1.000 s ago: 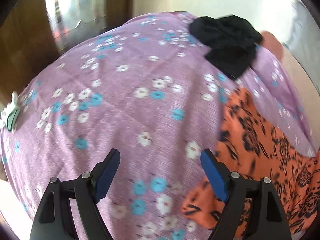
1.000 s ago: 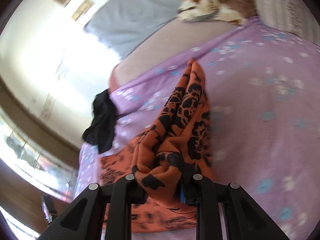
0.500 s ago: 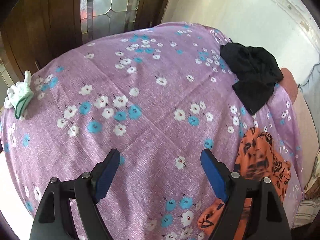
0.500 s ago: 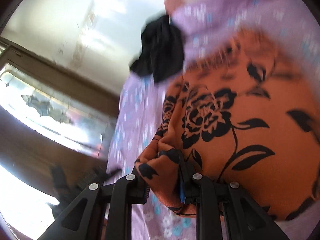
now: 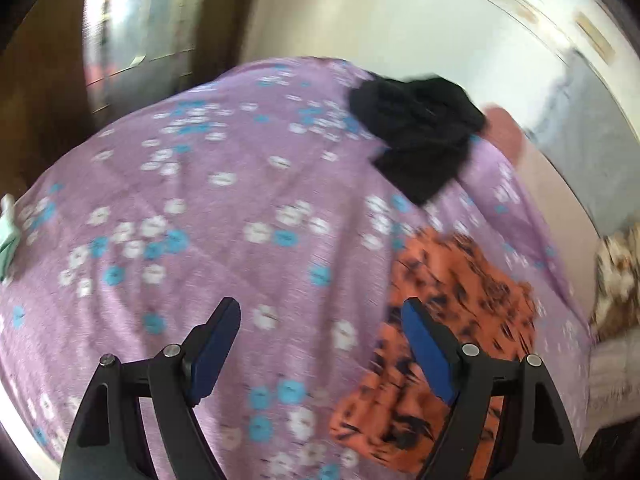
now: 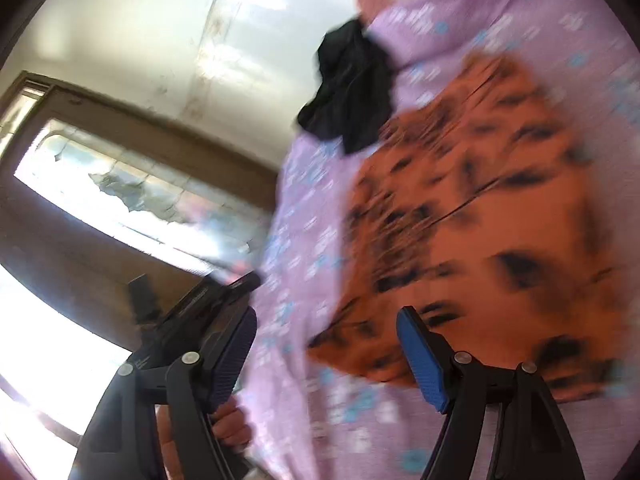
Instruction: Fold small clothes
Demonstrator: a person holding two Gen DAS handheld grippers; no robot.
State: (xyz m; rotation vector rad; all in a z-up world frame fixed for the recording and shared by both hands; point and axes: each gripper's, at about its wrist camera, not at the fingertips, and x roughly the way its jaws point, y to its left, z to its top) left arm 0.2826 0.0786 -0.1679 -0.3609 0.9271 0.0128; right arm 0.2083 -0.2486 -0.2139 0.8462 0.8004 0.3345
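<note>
An orange garment with black flowers (image 5: 448,320) lies on the purple flowered bedsheet (image 5: 224,208), at the right of the left wrist view. It fills the right of the right wrist view (image 6: 500,208), blurred. A crumpled black garment (image 5: 420,136) lies farther back near the bed's far edge, and it also shows in the right wrist view (image 6: 352,88). My left gripper (image 5: 320,340) is open and empty above the sheet, its right finger over the orange garment's edge. My right gripper (image 6: 326,344) is open and empty above the orange garment's near corner.
A pale green item (image 5: 6,236) lies at the bed's left edge. A window with a wooden frame (image 6: 132,188) and a white wall (image 5: 400,20) stand behind the bed. A patterned blanket (image 5: 616,272) lies at the far right. The other hand-held gripper (image 6: 208,300) shows left of my right gripper.
My right gripper has opened and let go of the orange garment, which now lies spread on the sheet. My left gripper stayed open and its view swung.
</note>
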